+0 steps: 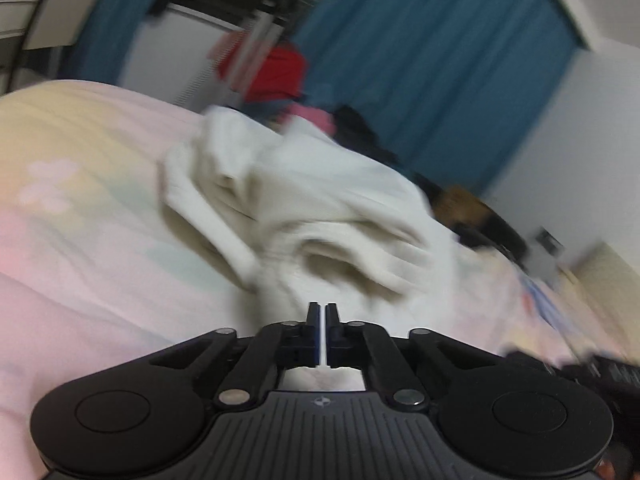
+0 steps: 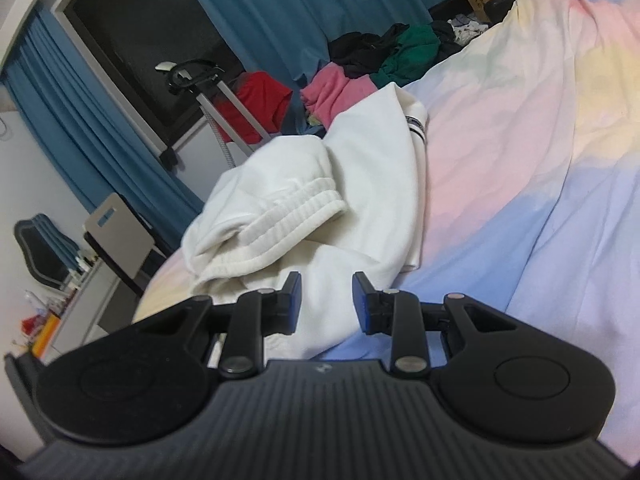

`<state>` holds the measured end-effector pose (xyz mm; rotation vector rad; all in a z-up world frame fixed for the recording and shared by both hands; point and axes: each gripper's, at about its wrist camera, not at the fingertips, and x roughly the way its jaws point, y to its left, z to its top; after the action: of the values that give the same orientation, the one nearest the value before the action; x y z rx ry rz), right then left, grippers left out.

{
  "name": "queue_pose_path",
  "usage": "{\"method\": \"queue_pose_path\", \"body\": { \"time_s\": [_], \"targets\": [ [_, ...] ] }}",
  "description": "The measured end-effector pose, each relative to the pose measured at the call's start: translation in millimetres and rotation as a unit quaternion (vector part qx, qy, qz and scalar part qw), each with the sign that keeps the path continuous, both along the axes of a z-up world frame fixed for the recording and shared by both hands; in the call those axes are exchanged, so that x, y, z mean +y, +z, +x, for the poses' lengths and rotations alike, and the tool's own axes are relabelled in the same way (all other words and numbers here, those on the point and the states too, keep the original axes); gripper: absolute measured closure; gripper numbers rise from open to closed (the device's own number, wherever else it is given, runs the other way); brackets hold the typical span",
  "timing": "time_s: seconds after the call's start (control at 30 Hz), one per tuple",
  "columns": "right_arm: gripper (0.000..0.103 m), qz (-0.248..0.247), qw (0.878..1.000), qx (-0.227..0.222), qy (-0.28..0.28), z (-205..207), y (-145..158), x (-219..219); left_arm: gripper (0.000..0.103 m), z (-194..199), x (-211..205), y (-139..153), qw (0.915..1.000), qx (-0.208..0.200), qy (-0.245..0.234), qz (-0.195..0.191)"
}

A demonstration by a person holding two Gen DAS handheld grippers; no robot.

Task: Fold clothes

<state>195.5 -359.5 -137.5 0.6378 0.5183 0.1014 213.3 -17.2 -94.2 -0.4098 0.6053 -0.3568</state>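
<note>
A crumpled white sweatshirt [image 1: 312, 208] lies on a pastel bedspread [image 1: 80, 200]; the left wrist view is motion-blurred. My left gripper [image 1: 323, 310] is shut, its fingers pressed together on the near edge of the white fabric, which runs under and between them. In the right wrist view the same white sweatshirt [image 2: 320, 208] shows a ribbed cuff and a dark-striped hem. My right gripper [image 2: 327, 284] is open, its fingers apart just above the garment's near edge, holding nothing.
A pile of pink, black and green clothes [image 2: 372, 64] lies at the far end of the bed. A red garment [image 2: 256, 100] hangs by a metal stand. Blue curtains [image 2: 280, 8] and a dark window are behind. A desk and chair [image 2: 116, 236] stand at left.
</note>
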Motion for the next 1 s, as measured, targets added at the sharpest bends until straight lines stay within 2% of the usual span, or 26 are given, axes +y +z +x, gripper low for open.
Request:
{"method": "queue_pose_path", "body": {
  "time_s": [0.07, 0.13, 0.2, 0.23, 0.3, 0.47, 0.57, 0.67, 0.73, 0.77, 0.8, 0.93, 1.0],
  "targets": [
    [0.071, 0.001, 1.000, -0.006, 0.002, -7.1, 3.3, 1.0, 0.101, -9.3, -2.4, -3.0, 0.9999, 0.010, -0.003, 0.013],
    [0.071, -0.006, 1.000, -0.009, 0.003, -11.8, 5.3, 1.7, 0.096, -13.9, -1.0, -11.4, 0.9995, 0.027, 0.005, 0.014],
    [0.071, 0.000, 1.000, -0.007, 0.001, -13.1, 4.9, -1.3, 0.075, -17.9, 0.8, -20.3, 0.9988, 0.046, 0.014, 0.013],
    [0.071, 0.005, 1.000, -0.005, -0.001, -13.4, 4.5, -3.4, 0.070, -17.3, 1.1, -25.6, 0.9981, 0.059, 0.017, 0.005],
    [0.071, 0.016, 1.000, -0.002, -0.004, -13.9, 3.5, -7.5, 0.053, -13.5, 5.7, -34.8, 0.9955, 0.084, 0.014, -0.041],
    [0.071, 0.037, 0.999, 0.005, 0.000, -9.5, -1.0, -11.0, 0.040, 9.0, 7.0, -54.6, 0.9796, 0.131, 0.034, -0.148],
    [0.071, 0.042, 0.999, 0.009, 0.006, -5.8, -3.5, -10.7, 0.040, 27.7, -1.0, -64.1, 0.9684, 0.150, 0.067, -0.188],
    [0.071, 0.047, 0.999, 0.017, 0.007, -2.2, -8.5, -11.3, 0.041, 39.6, -11.9, -70.5, 0.9618, 0.158, 0.109, -0.195],
    [0.070, 0.052, 0.998, 0.022, 0.007, 0.2, -11.8, -12.0, 0.054, 39.5, -11.3, -71.4, 0.9604, 0.160, 0.121, -0.193],
    [0.070, 0.053, 0.998, 0.023, 0.007, 0.8, -12.7, -11.7, 0.070, 39.1, -10.3, -71.8, 0.9598, 0.161, 0.126, -0.193],
    [0.070, 0.054, 0.998, 0.024, 0.008, 1.4, -13.5, -11.4, 0.080, 38.7, -9.4, -72.1, 0.9592, 0.162, 0.130, -0.192],
    [0.070, 0.058, 0.998, 0.027, 0.008, 3.9, -17.0, -10.2, 0.084, 36.9, -5.7, -73.5, 0.9563, 0.166, 0.149, -0.189],
    [0.070, 0.059, 0.998, 0.028, 0.009, 5.1, -18.7, -9.6, 0.086, 29.3, 0.9, -64.0, 0.9579, 0.151, 0.152, -0.192]
  ]
}}
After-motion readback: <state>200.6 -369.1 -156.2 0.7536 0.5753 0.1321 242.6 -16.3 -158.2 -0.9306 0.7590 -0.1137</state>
